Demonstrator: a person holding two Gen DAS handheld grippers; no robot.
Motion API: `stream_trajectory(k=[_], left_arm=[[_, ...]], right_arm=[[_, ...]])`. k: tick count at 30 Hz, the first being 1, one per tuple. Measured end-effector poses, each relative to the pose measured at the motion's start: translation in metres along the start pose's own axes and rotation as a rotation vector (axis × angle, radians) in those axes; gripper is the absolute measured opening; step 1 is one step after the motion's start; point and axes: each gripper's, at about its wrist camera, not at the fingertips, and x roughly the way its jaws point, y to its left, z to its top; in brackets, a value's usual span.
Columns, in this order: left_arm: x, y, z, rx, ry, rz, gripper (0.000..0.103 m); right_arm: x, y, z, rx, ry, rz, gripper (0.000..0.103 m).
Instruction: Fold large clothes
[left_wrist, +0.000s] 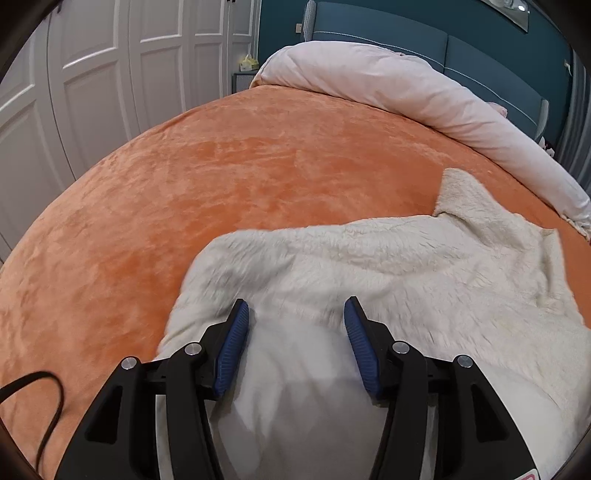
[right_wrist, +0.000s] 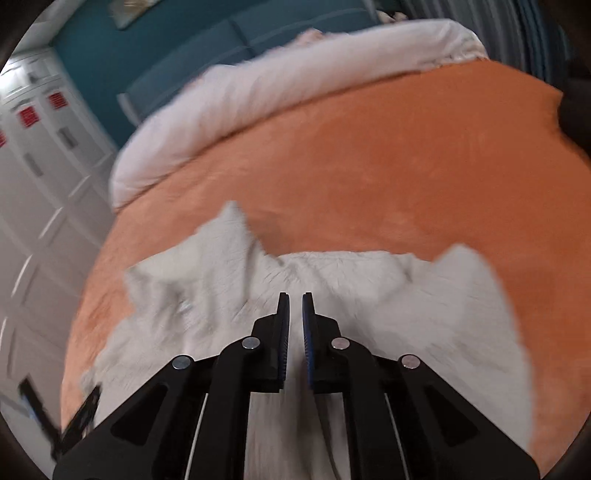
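Note:
A large cream fleece garment (left_wrist: 388, 266) lies spread on the orange bed cover (left_wrist: 221, 177). My left gripper (left_wrist: 296, 314) is open above the garment's near edge, its blue pads (left_wrist: 232, 347) apart with fleece showing between them. In the right wrist view the same garment (right_wrist: 424, 295) lies rumpled on the orange cover (right_wrist: 369, 166). My right gripper (right_wrist: 295, 299) is nearly shut, a narrow gap between its pads; the view is blurred, and whether fleece is pinched between them cannot be told.
A rolled white duvet (left_wrist: 406, 88) lies along the head of the bed against a teal headboard (left_wrist: 388, 33). White wardrobe doors (left_wrist: 92, 74) stand to the left. A black cable (left_wrist: 51, 406) lies at the lower left. The other gripper's dark tip (right_wrist: 77, 417) shows at the lower left.

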Motion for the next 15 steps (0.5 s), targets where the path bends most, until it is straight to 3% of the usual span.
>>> stream_trajectory(k=[2, 4, 6, 12, 15], left_arm=[[-0.026, 0.008, -0.011, -0.013, 0.001, -0.026, 0.059], [-0.060, 0.020, -0.030, -0.008, 0.010, -0.053, 0.063], [-0.085, 0.030, -0.048, 0.011, 0.030, -0.057, 0.064], [-0.171, 0.084, -0.111, 0.025, 0.113, -0.028, 0.065], [-0.212, 0.114, -0.139, -0.026, 0.147, -0.025, 0.069]], right_arm=[[-0.041, -0.002, -0.014, -0.074, -0.008, 0.016, 0.012], [-0.081, -0.007, -0.033, -0.138, 0.002, 0.033, 0.029], [-0.121, -0.018, -0.057, -0.181, 0.020, 0.044, 0.037], [-0.214, -0.059, -0.123, -0.207, 0.098, 0.065, 0.039], [-0.257, -0.080, -0.145, -0.181, 0.118, 0.068, 0.053]])
